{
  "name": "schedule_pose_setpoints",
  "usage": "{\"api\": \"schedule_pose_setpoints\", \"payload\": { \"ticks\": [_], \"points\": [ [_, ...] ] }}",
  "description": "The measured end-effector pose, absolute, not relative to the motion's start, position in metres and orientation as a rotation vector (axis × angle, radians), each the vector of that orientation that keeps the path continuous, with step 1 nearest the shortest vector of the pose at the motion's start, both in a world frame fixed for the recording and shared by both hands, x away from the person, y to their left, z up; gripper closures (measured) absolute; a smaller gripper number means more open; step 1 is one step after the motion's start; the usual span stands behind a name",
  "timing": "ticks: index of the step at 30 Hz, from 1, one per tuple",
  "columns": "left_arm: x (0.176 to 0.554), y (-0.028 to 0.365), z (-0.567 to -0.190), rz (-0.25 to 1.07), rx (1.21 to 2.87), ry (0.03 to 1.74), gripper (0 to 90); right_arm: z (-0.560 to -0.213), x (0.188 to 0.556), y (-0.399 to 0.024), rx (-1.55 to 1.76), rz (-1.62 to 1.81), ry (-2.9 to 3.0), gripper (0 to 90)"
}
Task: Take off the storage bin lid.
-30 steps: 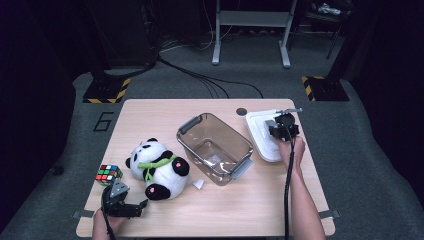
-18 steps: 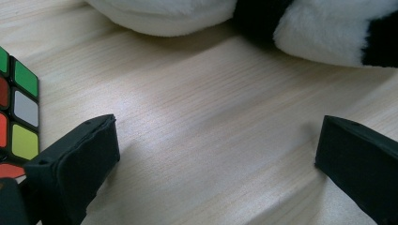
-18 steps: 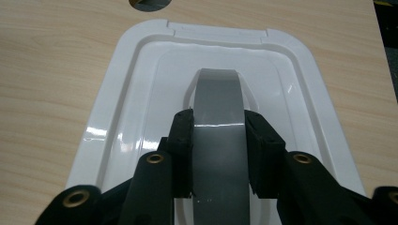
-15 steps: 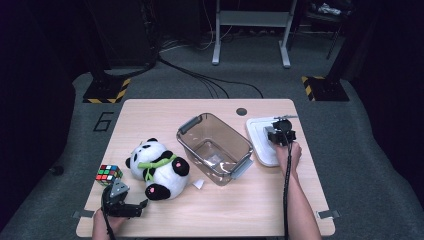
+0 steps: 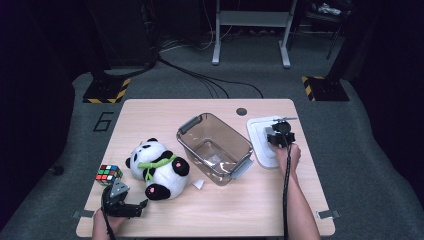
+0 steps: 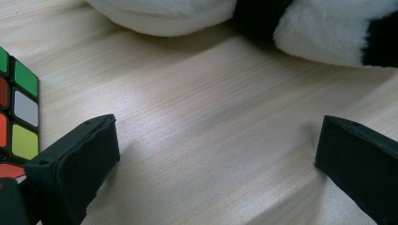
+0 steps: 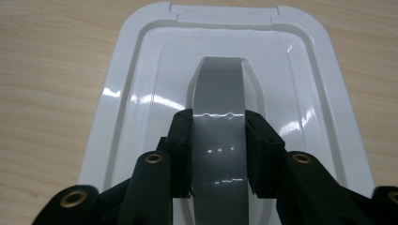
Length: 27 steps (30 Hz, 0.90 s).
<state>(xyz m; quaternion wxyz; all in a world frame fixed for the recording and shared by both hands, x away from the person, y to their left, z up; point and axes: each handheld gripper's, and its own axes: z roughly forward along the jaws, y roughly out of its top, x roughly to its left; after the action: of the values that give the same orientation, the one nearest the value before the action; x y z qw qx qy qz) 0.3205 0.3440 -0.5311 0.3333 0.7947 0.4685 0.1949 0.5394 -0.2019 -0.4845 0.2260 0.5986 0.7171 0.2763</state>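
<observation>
Wood table (image 5: 220,210) on grey carpet, dark room. One clear bin (image 5: 215,148) mid-table, a small scrap of paper lying in it. One white lid (image 5: 260,140) flat just right of the bin; right gripper (image 7: 218,140) clamped on the lid's grey handle (image 7: 220,93). Left gripper (image 6: 216,145) jaws apart over bare wood, near corner. One panda toy (image 5: 157,169), one puzzle cube (image 5: 108,173), one loose paper scrap (image 5: 198,184).

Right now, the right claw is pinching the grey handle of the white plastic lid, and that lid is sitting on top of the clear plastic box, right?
Not quite. The right claw does pinch the grey handle of the white plastic lid, but the lid lies flat on the wooden table, beside the clear plastic box, not on it. The high view shows the box open.
</observation>
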Motion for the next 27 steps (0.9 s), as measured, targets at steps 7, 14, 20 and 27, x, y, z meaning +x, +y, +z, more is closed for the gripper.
{"api": "schedule_pose_setpoints", "payload": {
  "ticks": [7,14,20,27],
  "points": [
    [0.320,0.344,-0.531,0.509,2.075,1.223,0.0,-0.483,0.539,-0.205,1.635,0.792,1.990,53.8],
    [0.320,0.344,-0.531,0.511,2.077,1.222,0.0,-0.476,0.534,-0.212,1.650,0.840,2.006,23.6],
    [0.320,0.344,-0.531,0.508,2.075,1.223,0.0,-0.466,0.524,-0.217,1.633,0.900,2.042,7.1],
    [0.320,0.344,-0.531,0.511,2.077,1.222,0.0,-0.458,0.514,-0.218,1.602,0.926,2.074,0.0]
  ]
}}
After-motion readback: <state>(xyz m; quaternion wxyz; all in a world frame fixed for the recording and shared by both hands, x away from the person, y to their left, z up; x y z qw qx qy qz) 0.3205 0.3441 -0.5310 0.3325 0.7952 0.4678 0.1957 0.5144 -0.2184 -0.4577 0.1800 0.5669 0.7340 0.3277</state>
